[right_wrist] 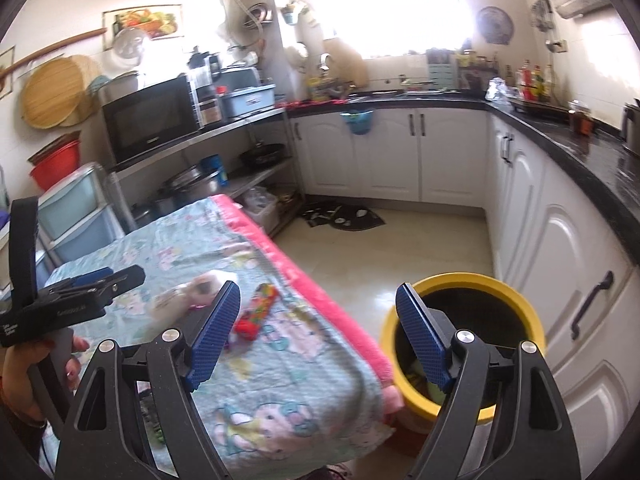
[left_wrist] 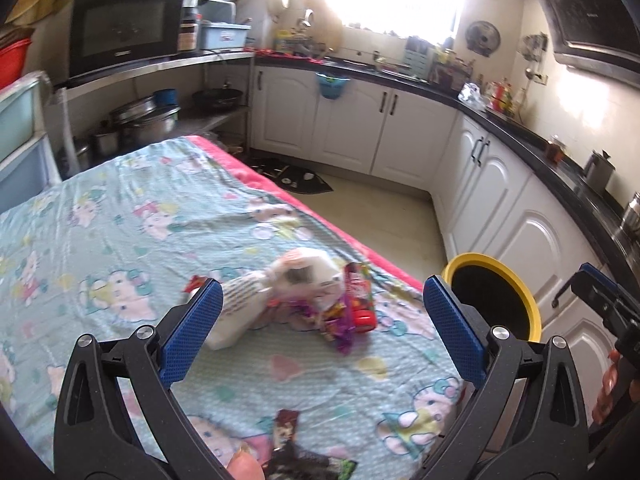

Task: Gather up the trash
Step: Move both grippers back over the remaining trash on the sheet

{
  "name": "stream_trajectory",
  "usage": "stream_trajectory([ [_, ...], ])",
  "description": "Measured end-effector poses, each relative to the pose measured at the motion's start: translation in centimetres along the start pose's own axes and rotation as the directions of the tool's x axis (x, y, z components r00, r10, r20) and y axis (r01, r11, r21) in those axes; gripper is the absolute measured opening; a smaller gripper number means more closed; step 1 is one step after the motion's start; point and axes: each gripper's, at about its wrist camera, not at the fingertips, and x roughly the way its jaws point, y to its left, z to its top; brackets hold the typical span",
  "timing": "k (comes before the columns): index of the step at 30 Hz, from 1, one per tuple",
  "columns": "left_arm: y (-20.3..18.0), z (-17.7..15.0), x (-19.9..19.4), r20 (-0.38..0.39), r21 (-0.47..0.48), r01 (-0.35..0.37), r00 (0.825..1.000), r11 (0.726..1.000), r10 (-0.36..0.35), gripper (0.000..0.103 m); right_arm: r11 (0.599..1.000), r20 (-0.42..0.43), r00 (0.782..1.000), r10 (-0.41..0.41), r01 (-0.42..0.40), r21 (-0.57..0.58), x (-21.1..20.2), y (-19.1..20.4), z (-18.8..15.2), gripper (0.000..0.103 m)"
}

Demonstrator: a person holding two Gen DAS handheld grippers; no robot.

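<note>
Both my left gripper [left_wrist: 322, 328] and right gripper [right_wrist: 318, 334] hang wide apart and empty, yellow bin [right_wrist: 516, 292] beside the table already holds some trash, wrapper pile [left_wrist: 320, 300] and dark packet [left_wrist: 286, 428] left on the tablecloth [left_wrist: 120, 220].

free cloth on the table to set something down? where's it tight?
Bare: the far cloth between the white bag and the pot shelf, and the strip between the pile and the dark wrappers at the near edge. Crowded: the bag, red wrapper and purple scraps, clustered by the pink edge nearest the yellow bin.
</note>
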Motion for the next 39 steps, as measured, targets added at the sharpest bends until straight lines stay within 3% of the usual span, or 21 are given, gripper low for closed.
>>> stream_trajectory([
  [24, 9.8, -3.1, -1.7, -0.04, -0.132, -0.146, 0.989, 0.98, 0.142, 0.092, 0.963, -0.138, 0.976, 0.17, -0.194, -0.185, 5.2, 9.8, -1.7, 0.078],
  [32, 11.9, -4.6, 0.3, -0.102, -0.19, -0.139, 0.987, 0.972, 0.121, 0.092, 0.946, -0.215, 0.965, 0.152, -0.205, -0.251, 9.4, 10.8, -2.7, 0.078],
  [39, 12.7, -5.4, 3.3, -0.151, -0.261, -0.067, 0.988, 0.963, 0.027, 0.092, 0.939, -0.285, 0.949, 0.135, -0.214, -0.268, 13.6, 10.8, -3.4, 0.078],
])
